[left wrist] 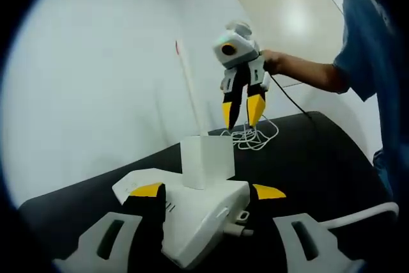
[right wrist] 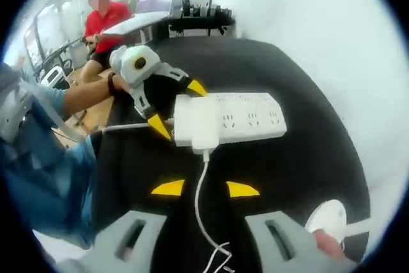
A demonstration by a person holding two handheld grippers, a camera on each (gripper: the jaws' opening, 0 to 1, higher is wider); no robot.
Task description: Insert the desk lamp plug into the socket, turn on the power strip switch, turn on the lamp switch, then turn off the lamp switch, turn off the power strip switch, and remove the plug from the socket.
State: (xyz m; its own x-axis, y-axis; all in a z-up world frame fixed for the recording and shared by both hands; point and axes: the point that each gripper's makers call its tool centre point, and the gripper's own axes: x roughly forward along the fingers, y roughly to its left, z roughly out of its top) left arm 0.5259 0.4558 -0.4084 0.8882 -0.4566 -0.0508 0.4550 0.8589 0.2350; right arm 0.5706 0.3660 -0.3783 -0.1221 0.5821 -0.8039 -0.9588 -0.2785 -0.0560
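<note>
Left claw (left wrist: 208, 191) is clamped on the end of the white power strip (right wrist: 246, 117) on the black worktop (right wrist: 307, 177), with the lamp's boxy white plug (right wrist: 198, 126) seated in a socket at that same end. Right claw (right wrist: 204, 188) is spread wide and held off above the worktop, nothing pinched in it, and the plug's white cord (right wrist: 201, 209) is seen running between its yellow tips.

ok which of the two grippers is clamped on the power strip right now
The left gripper: its yellow-tipped jaws straddle the end of the white power strip. The right gripper hangs open above the table, holding nothing.
</note>
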